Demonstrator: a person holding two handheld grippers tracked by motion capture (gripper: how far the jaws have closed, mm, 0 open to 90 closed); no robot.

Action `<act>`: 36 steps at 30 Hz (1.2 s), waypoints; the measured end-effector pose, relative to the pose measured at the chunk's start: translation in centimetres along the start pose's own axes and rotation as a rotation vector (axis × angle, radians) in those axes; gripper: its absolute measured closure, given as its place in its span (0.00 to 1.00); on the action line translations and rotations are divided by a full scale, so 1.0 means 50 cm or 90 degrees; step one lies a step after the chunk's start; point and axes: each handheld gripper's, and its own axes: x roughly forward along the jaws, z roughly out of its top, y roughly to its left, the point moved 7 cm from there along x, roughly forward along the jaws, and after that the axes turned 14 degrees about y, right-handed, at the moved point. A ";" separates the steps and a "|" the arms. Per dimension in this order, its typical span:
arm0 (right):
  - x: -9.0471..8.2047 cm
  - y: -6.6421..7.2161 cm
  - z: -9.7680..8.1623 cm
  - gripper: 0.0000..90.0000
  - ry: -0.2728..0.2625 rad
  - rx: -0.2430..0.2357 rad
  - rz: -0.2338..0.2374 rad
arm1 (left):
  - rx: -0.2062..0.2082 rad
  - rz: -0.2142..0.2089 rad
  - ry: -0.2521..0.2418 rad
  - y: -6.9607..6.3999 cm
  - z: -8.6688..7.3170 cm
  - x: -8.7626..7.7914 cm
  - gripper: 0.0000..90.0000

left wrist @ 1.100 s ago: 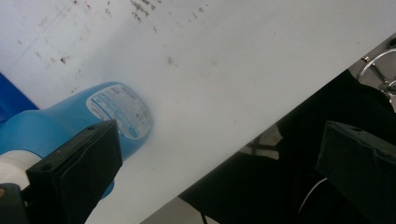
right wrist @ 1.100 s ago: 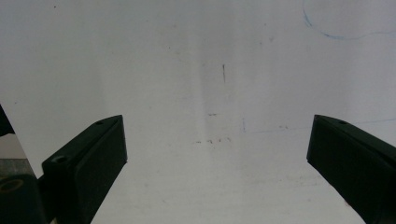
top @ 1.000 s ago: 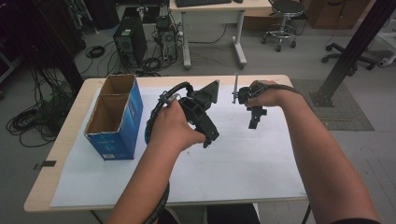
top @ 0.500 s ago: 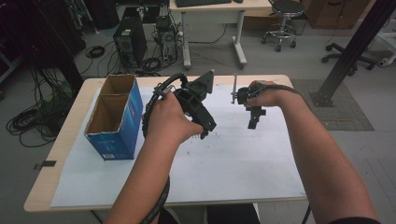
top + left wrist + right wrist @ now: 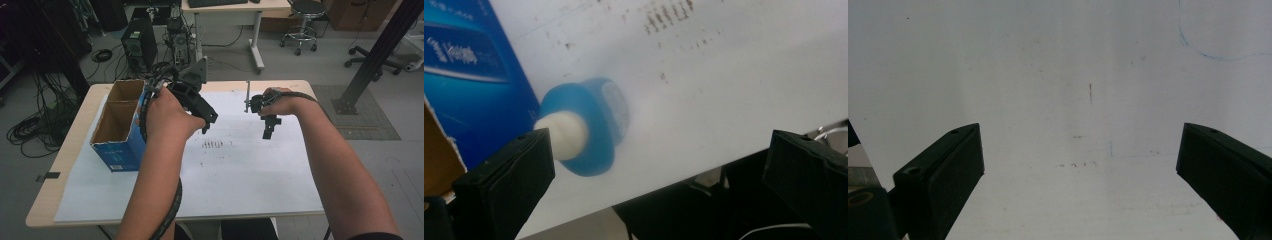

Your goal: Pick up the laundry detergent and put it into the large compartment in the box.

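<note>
My left gripper (image 5: pixel 206 121) is held above the white paper (image 5: pixel 240 170), just right of the blue cardboard box (image 5: pixel 117 150). Its jaws stand wide open in the left gripper view (image 5: pixel 661 150). A small blue round thing with a white end (image 5: pixel 589 125) appears blurred beside the box's blue side (image 5: pixel 464 65), close to the left-hand jaw and not gripped. I cannot tell whether it rests on the paper. My right gripper (image 5: pixel 267 131) hovers over the paper farther right, open with nothing between its jaws (image 5: pixel 1080 145).
The box is open at the top, with two brown compartments (image 5: pixel 117 112). Faint pen marks (image 5: pixel 215 145) dot the paper's middle. The wooden table edge (image 5: pixel 70 150) runs left of the box. Desks, chairs and cables stand on the floor beyond.
My left gripper has moved away from me and leftward, toward the box. The right gripper has barely shifted.
</note>
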 end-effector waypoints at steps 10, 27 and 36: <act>0.000 0.009 0.006 0.06 0.008 -0.017 -0.014 | -0.071 -0.026 0.016 0.048 -0.012 0.020 0.00; 0.004 0.010 0.007 0.06 0.016 -0.019 -0.014 | -0.114 -0.047 0.058 0.092 0.000 0.096 0.00; 0.007 0.006 0.010 0.06 0.017 -0.020 -0.014 | -0.122 -0.049 0.071 0.097 0.012 0.134 0.00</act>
